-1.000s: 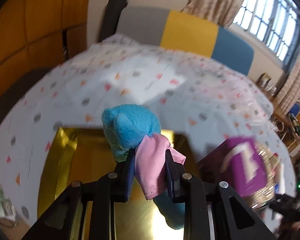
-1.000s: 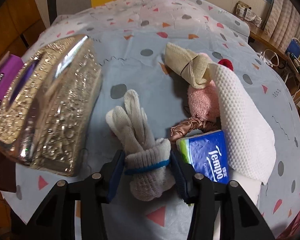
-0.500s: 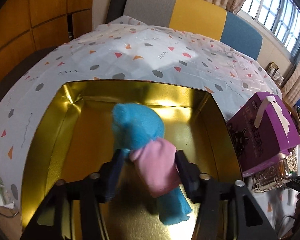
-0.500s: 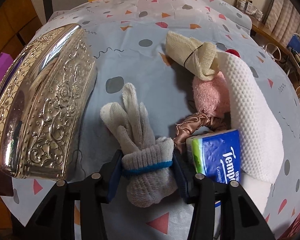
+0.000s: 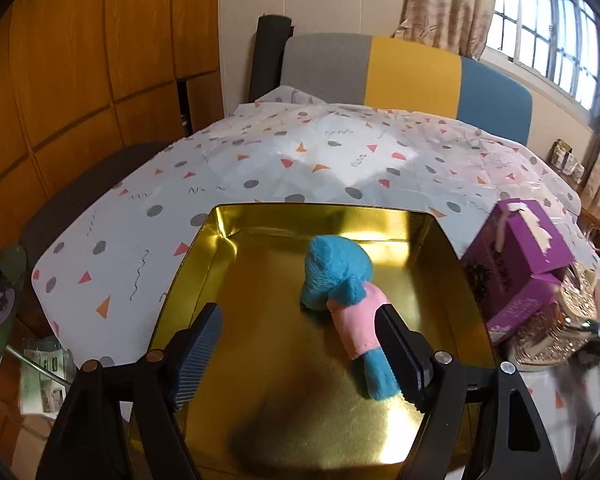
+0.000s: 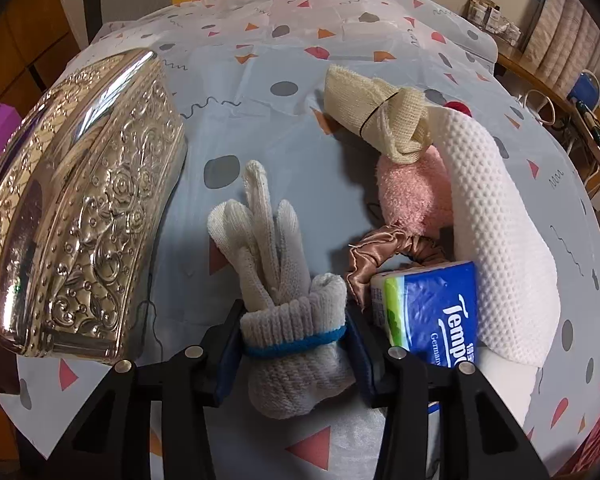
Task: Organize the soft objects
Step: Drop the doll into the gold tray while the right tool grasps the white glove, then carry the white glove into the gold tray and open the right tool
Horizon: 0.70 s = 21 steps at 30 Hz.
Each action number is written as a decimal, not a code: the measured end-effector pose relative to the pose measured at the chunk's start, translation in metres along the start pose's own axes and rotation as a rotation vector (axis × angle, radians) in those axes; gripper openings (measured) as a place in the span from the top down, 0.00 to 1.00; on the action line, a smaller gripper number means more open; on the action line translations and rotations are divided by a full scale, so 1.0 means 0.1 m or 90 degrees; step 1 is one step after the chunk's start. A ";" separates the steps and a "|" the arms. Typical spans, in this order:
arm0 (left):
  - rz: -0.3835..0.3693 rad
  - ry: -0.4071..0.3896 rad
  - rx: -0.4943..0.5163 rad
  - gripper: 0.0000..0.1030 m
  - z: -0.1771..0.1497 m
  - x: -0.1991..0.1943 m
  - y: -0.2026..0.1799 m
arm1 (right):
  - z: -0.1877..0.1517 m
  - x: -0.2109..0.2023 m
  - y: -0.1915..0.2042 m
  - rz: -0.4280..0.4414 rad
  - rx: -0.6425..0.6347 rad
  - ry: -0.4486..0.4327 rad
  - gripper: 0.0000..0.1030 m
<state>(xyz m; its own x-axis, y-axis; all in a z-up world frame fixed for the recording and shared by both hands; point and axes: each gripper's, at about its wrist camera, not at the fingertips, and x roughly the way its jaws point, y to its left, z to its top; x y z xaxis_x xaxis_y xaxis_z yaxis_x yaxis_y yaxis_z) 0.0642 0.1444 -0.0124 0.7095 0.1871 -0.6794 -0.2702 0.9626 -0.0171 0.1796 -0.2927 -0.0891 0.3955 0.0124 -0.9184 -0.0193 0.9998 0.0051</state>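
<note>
the left gripper (image 5: 300, 344) hangs over the open gold tin (image 5: 204, 264) with its jaws spread wide, and they have just been opening: a second ago they were pinched tight on the pink band of the blue and pink plush (image 5: 342, 304), half a second ago they were already loosening around it. now the plush lies on the tin's shiny floor, toward the right side, its blue head pointing away and its blue tail end close against the right finger (image 5: 400, 354); whether it actually touches that finger is hard to say. the left finger stands well clear of it. the tin also sits further out in the view than before, more of its floor showing in front of the fingers. a purple box (image 5: 516, 264) stands just beside the tin's right wall on the dotted tablecloth (image 5: 260, 168).

the right gripper (image 6: 294, 344) is clamped on the rolled cuff of the grey knit glove (image 6: 276, 280), at its blue band, the glove's fingers pointing away across the cloth. that grip looks the same as in the earlier views, and the glove has hardly shifted. to the left lies the embossed silver lid (image 6: 84, 208). to the right, crowded together, are a brown satin scrunchie (image 6: 384, 248), a blue tissue pack (image 6: 432, 312), a pink fluffy item (image 6: 412, 196), a white textured cloth (image 6: 496, 220) and a tied beige cloth (image 6: 376, 116).
</note>
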 end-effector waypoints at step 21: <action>-0.053 -0.001 0.024 0.15 -0.18 -0.23 -0.17 | 0.33 -0.58 -0.08 0.088 0.140 -0.121 0.55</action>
<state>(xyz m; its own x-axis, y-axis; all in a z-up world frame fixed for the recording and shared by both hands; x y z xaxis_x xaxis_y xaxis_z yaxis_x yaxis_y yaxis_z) 0.0414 0.1202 -0.0097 0.7291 0.1065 -0.6761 -0.1858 0.9815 -0.0457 0.1872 -0.3005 -0.0230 0.5675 0.1297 -0.8131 0.1061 0.9678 0.2284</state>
